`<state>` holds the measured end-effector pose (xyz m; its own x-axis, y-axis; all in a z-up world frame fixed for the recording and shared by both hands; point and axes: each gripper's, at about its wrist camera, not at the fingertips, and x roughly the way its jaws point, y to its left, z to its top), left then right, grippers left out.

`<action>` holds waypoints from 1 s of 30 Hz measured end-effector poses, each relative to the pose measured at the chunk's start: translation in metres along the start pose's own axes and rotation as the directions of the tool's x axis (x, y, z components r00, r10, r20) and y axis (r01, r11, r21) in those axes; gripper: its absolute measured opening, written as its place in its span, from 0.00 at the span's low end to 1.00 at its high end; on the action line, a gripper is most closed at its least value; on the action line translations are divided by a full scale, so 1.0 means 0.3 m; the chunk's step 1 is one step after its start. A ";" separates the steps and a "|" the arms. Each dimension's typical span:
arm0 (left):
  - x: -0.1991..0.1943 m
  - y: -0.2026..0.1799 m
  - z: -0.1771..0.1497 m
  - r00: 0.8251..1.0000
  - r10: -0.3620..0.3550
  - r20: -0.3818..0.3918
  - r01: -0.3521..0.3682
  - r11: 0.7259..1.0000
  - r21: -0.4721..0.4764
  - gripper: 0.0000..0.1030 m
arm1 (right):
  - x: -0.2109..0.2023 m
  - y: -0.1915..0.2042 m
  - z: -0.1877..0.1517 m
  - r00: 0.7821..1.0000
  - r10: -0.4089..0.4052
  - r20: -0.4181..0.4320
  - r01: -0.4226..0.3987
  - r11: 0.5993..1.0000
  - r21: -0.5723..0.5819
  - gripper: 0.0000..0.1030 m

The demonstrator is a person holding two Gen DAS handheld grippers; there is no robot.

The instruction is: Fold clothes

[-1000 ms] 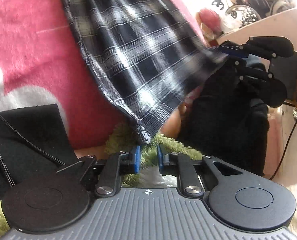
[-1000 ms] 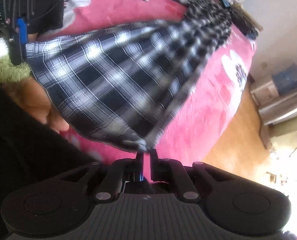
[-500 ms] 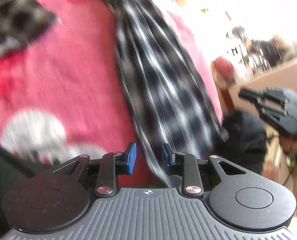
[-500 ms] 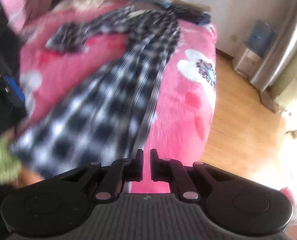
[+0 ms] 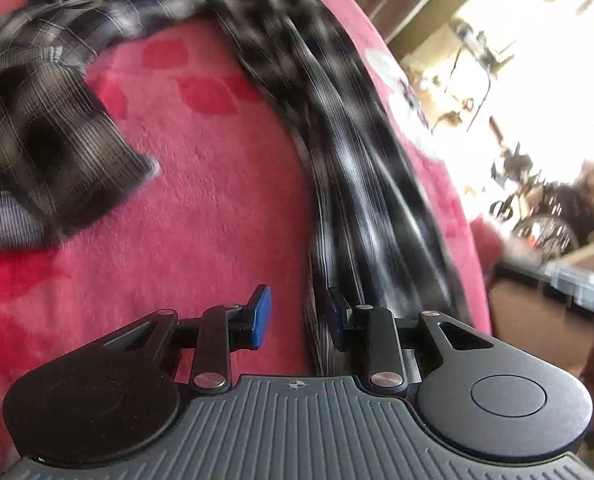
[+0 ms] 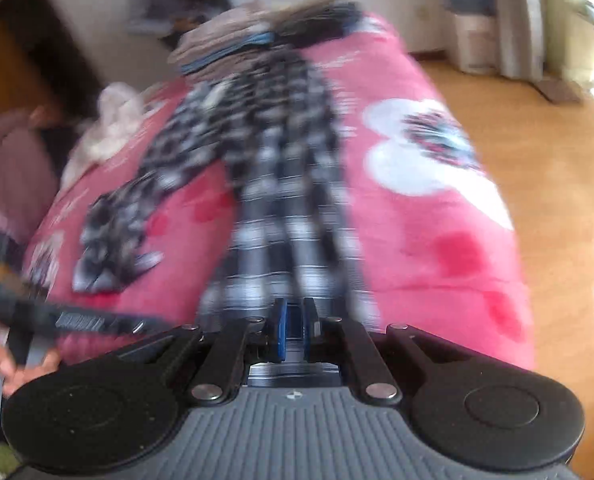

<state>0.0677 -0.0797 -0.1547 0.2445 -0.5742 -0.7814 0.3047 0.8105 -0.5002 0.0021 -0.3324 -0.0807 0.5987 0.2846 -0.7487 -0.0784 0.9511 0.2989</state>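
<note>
The left gripper, its jaws just having been opening, is letting go of the plaid shirt hem, while the right gripper is pinching it, stretching the garment along the pink bed toward its near edge for folding.

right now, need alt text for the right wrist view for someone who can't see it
The right gripper has its jaws shut on the near end of a black-and-white plaid shirt, which stretches away in a long bunched strip over a pink blanket. A stack of folded clothes sits at the far end, with wooden floor to the right; the picture is motion-blurred.
</note>
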 end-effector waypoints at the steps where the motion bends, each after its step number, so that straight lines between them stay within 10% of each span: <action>1: -0.002 0.017 0.019 1.000 -0.007 0.014 0.008 1.000 -0.024 0.28 | 0.017 0.053 -0.008 1.000 0.019 -0.013 -0.020 0.998 -0.067 0.07; 6: 0.024 0.090 0.159 0.996 -0.040 0.075 0.051 0.988 -0.148 0.28 | 0.144 0.309 -0.099 0.989 0.051 -0.138 -0.096 0.936 -0.337 0.07; 25: 0.238 0.164 0.431 0.996 -0.055 0.075 0.068 0.979 -0.191 0.29 | 0.285 0.505 -0.219 0.951 -0.239 -0.196 0.179 0.942 -0.282 0.08; 28: 0.240 0.180 0.431 0.993 -0.072 0.098 0.090 0.975 -0.202 0.29 | 0.315 0.527 -0.227 0.936 -0.297 -0.188 0.228 0.920 -0.319 0.36; 30: 0.246 0.194 0.435 0.990 -0.082 0.114 0.104 0.974 -0.203 0.27 | 0.332 0.538 -0.239 0.927 -0.327 -0.186 0.252 0.907 -0.338 0.39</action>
<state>0.2235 -0.0898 -0.1928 0.3216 -0.6482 -0.6902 0.1355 0.7529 -0.6440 -0.0080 -0.1418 -0.1494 0.4324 -0.0249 -0.9013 -0.1893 0.9748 -0.1178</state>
